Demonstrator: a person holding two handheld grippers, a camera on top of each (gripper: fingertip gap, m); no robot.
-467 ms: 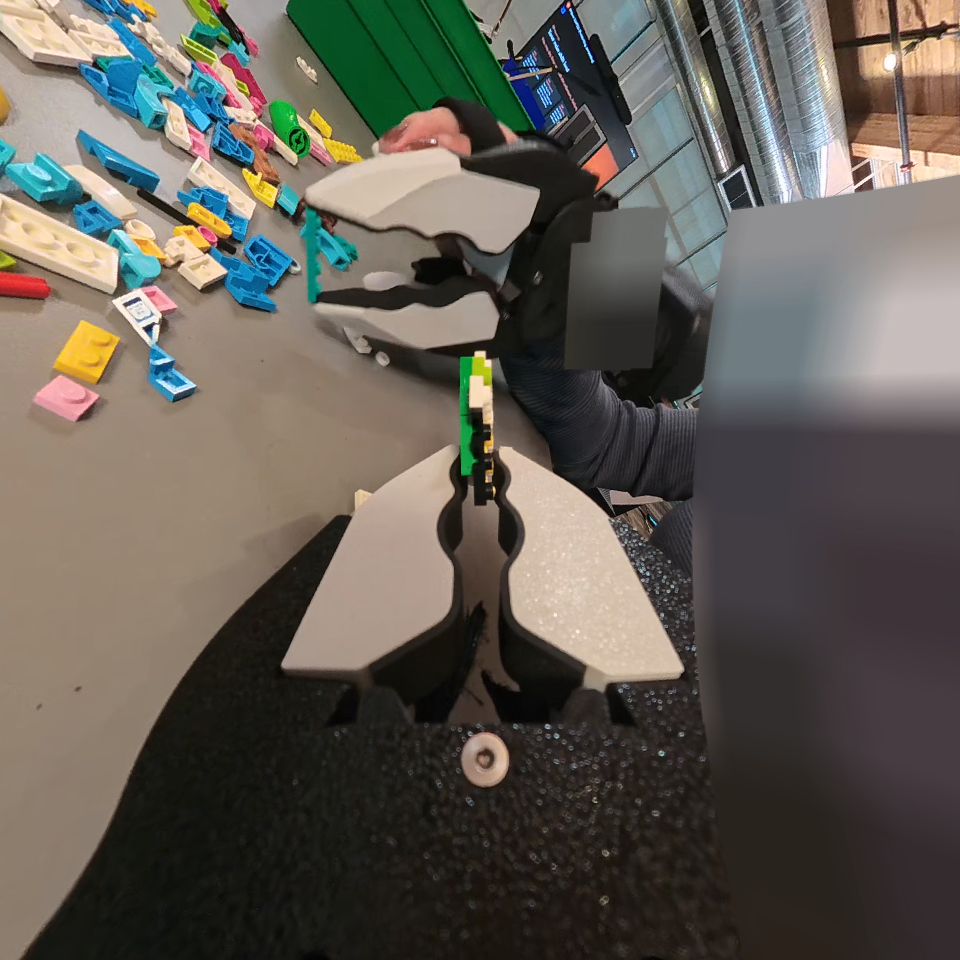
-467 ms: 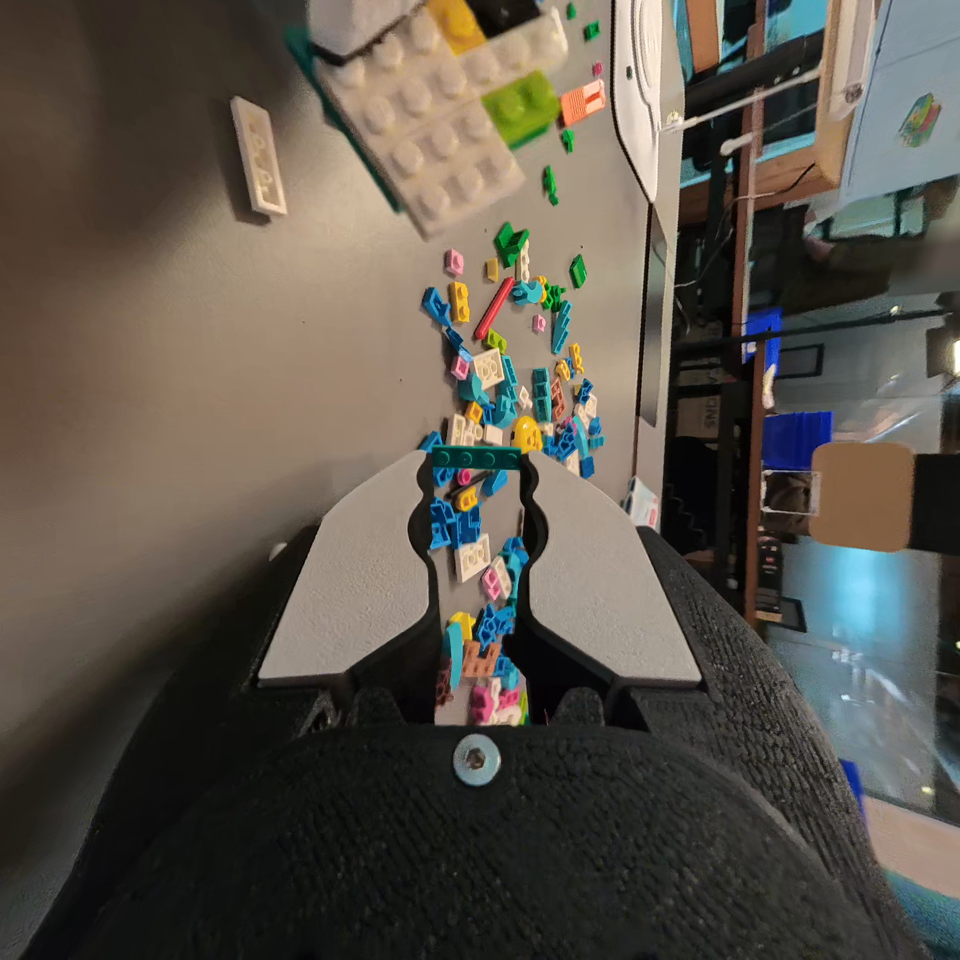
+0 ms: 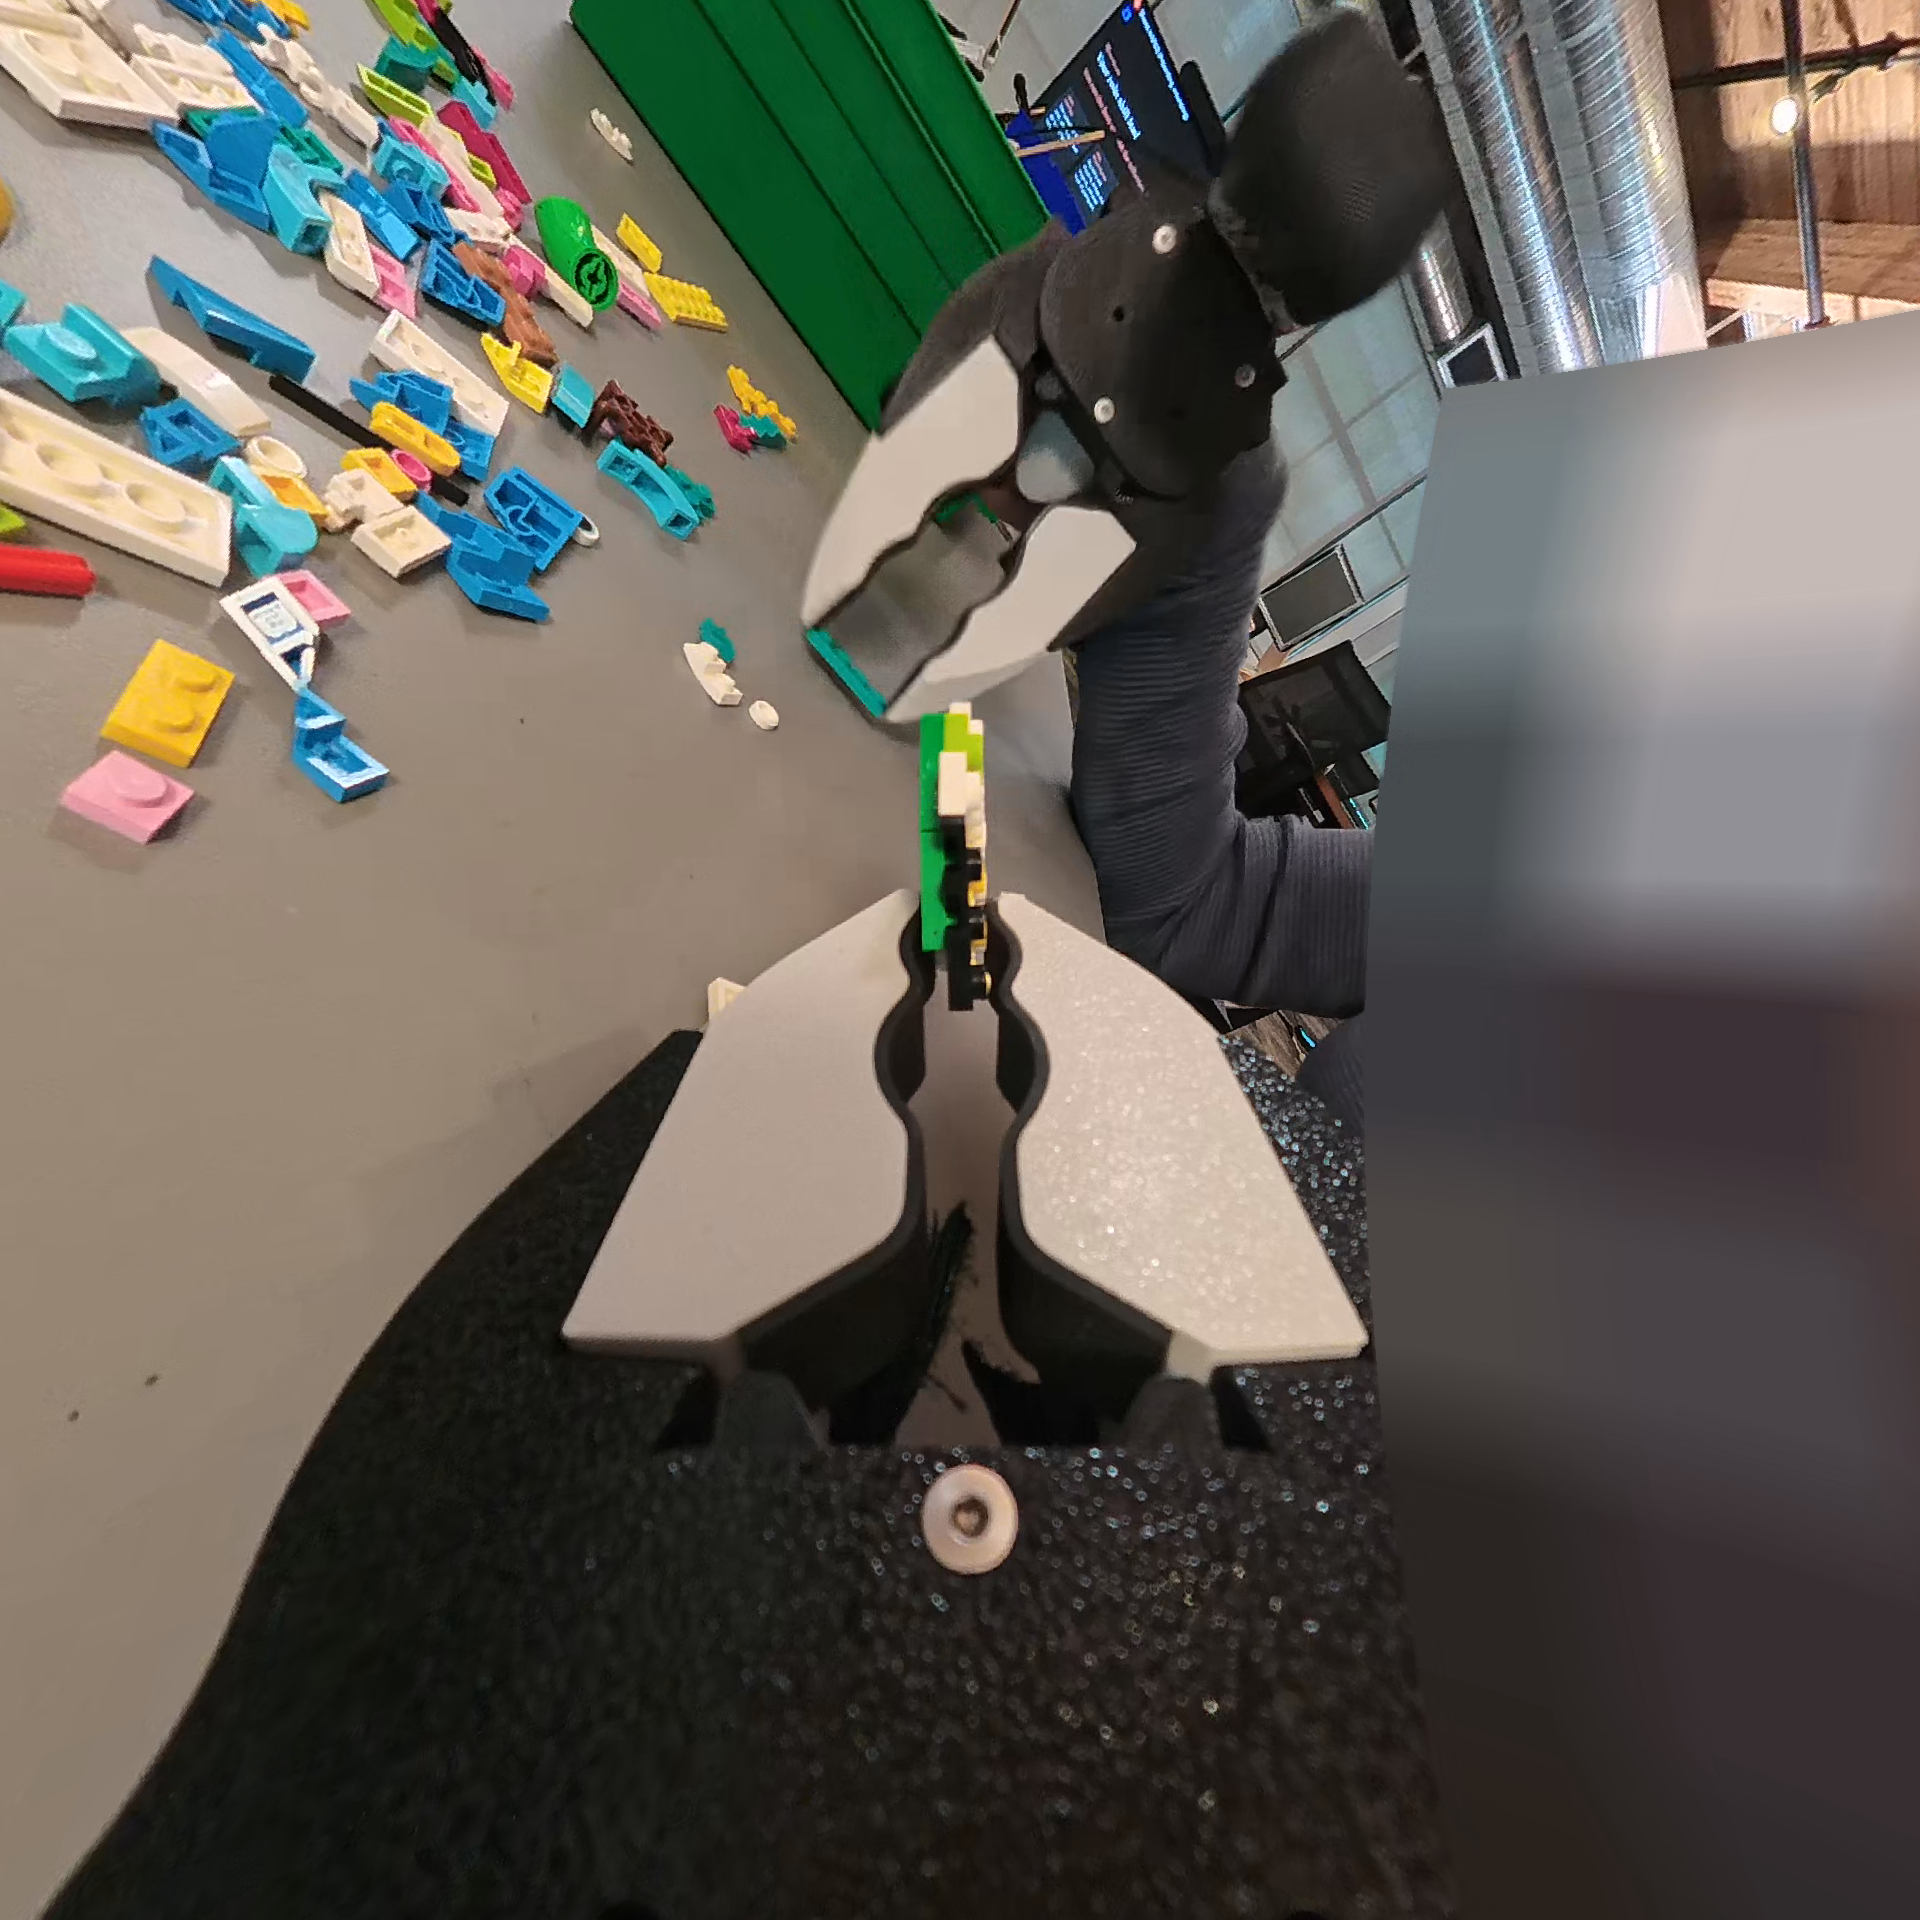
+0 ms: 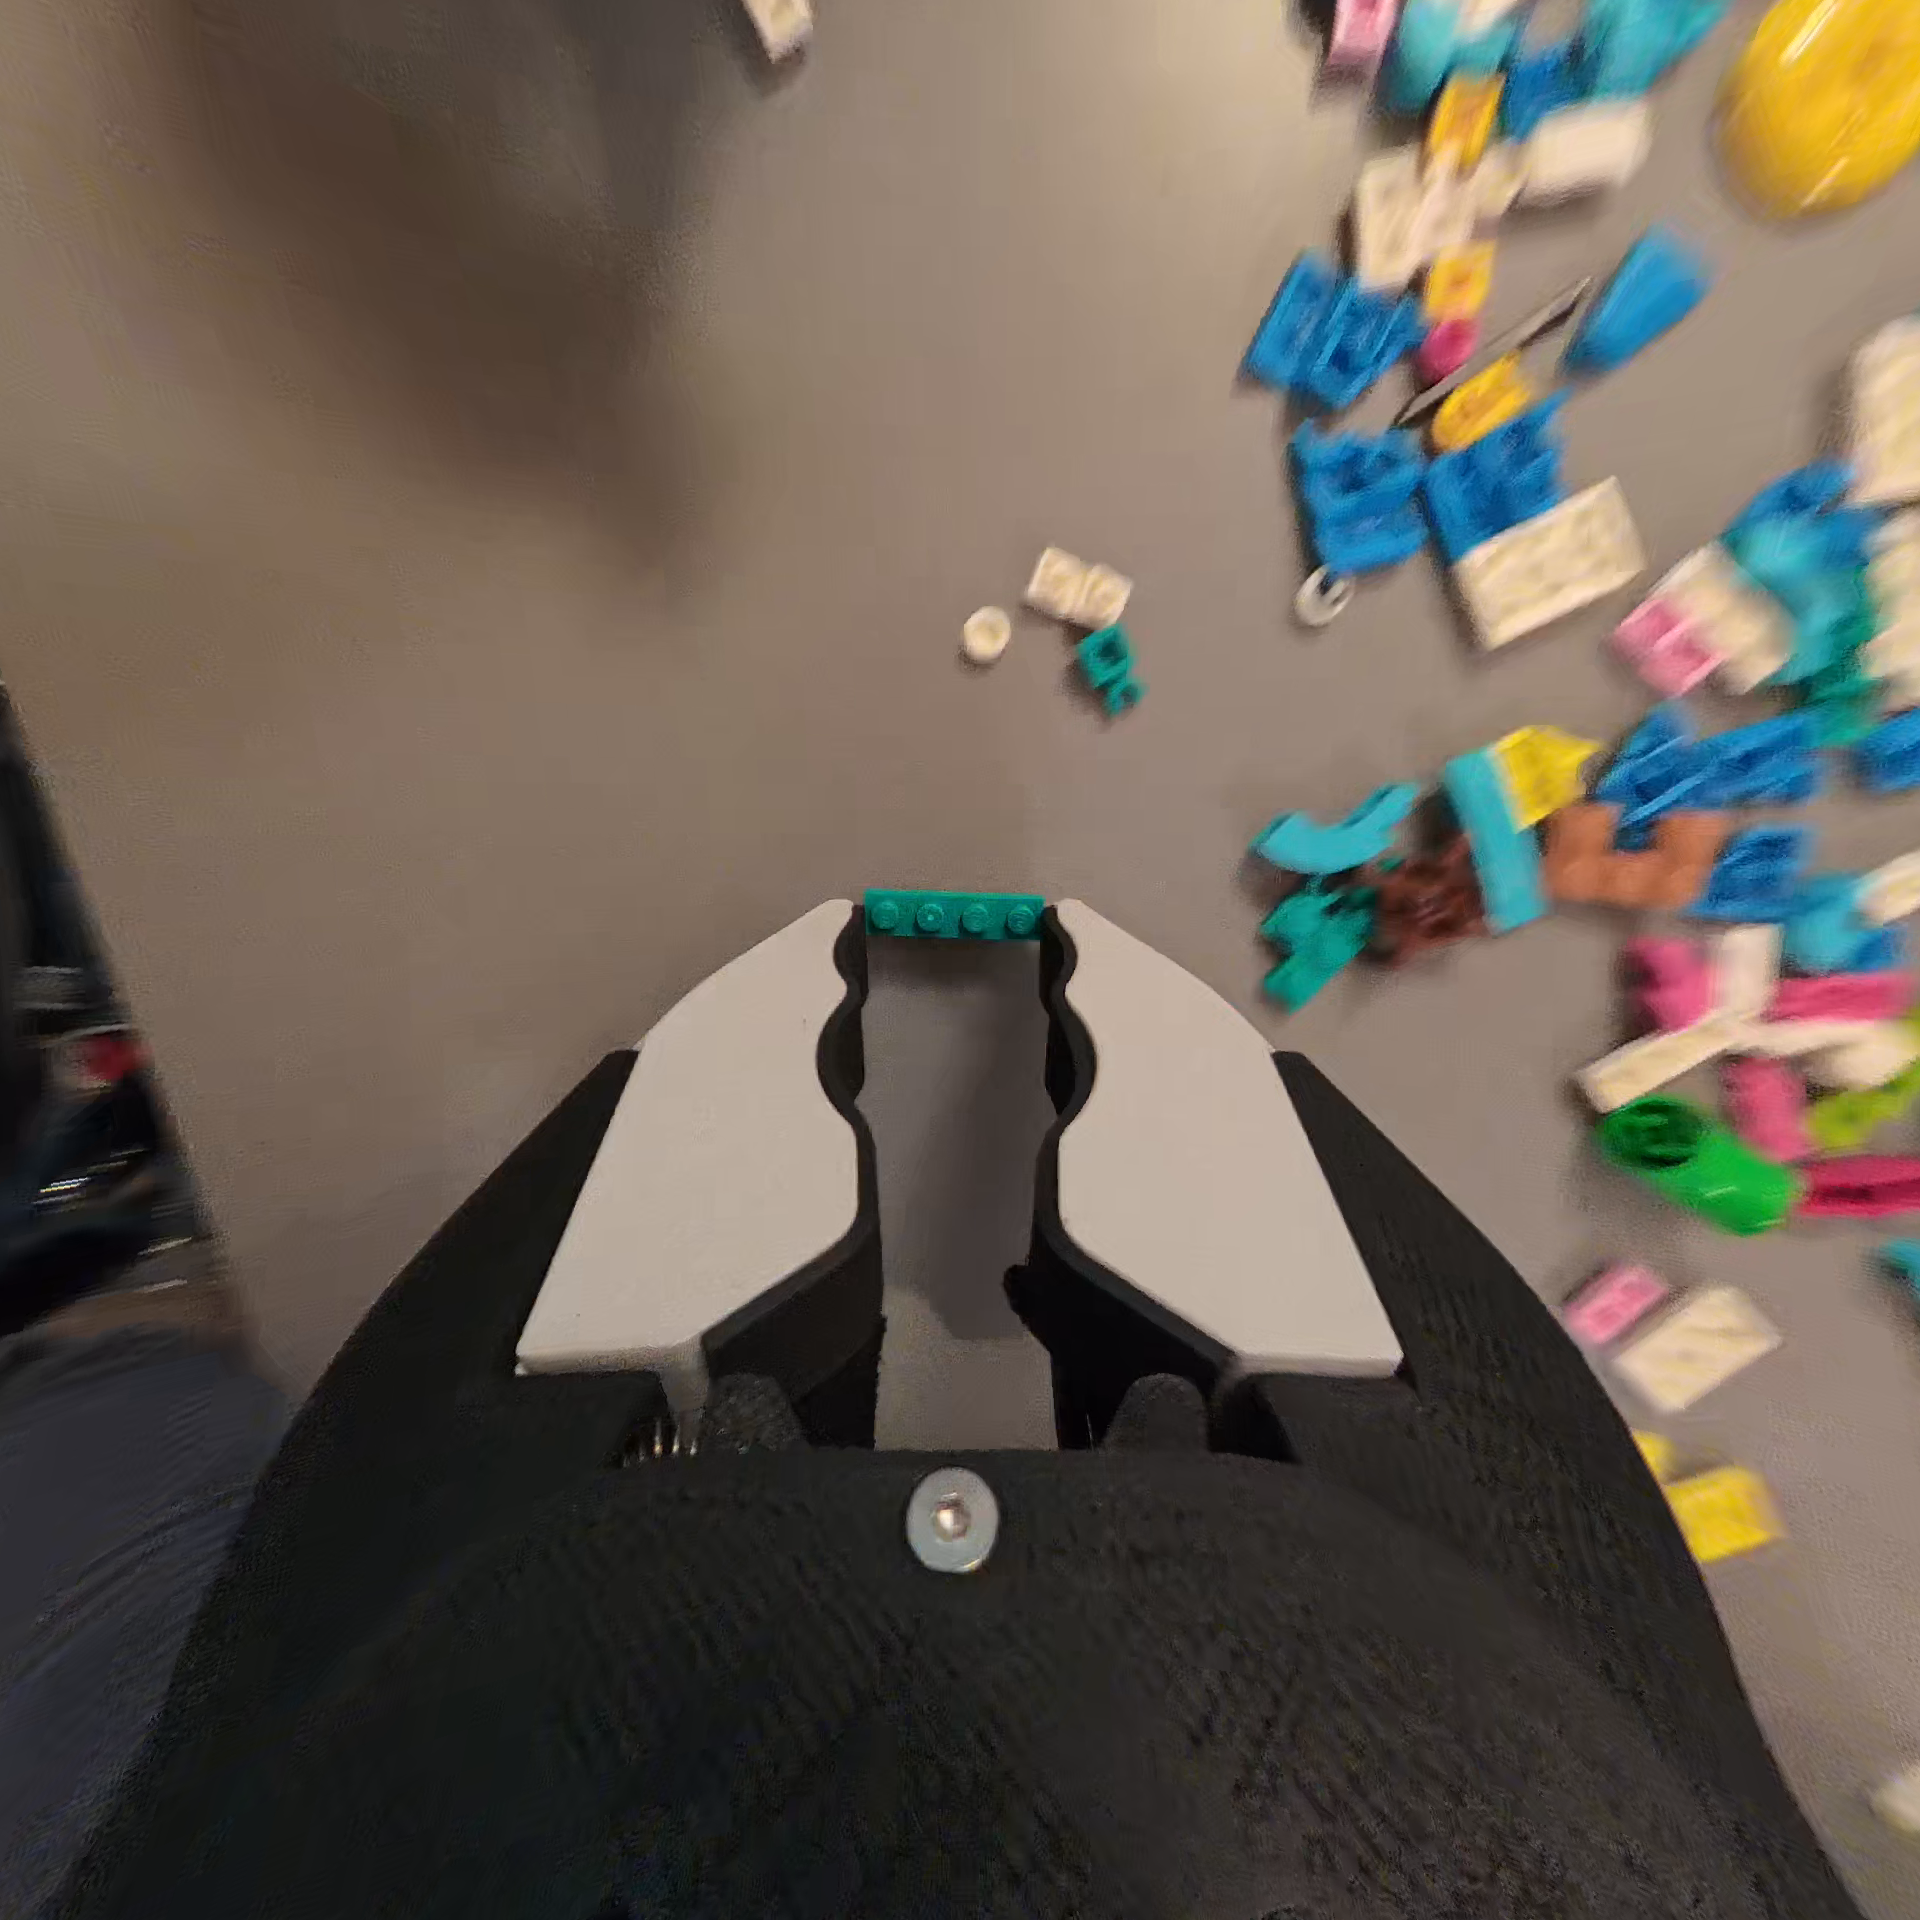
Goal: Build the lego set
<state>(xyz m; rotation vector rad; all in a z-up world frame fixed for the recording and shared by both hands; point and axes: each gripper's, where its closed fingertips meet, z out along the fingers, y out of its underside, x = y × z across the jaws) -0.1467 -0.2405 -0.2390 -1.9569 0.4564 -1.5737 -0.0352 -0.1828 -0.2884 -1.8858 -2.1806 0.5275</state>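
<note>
My left gripper is shut on a small lego assembly of green, white, black and yellow pieces, held edge-on above the grey table. My right gripper is shut on a teal one-by-four plate, gripped by its ends, studs facing the camera. In the left wrist view the right gripper hangs just above and beyond the assembly, tips pointing down at the table, the teal plate across them.
Loose lego pieces in blue, white, pink and yellow cover the table's far left; in the right wrist view they lie to the right. A small white round piece and a teal bit lie ahead. A green box stands behind.
The right gripper has turned from pointing sideways to pointing down at the table and moved closer to the assembly, still holding the teal plate. The left gripper has held still.
</note>
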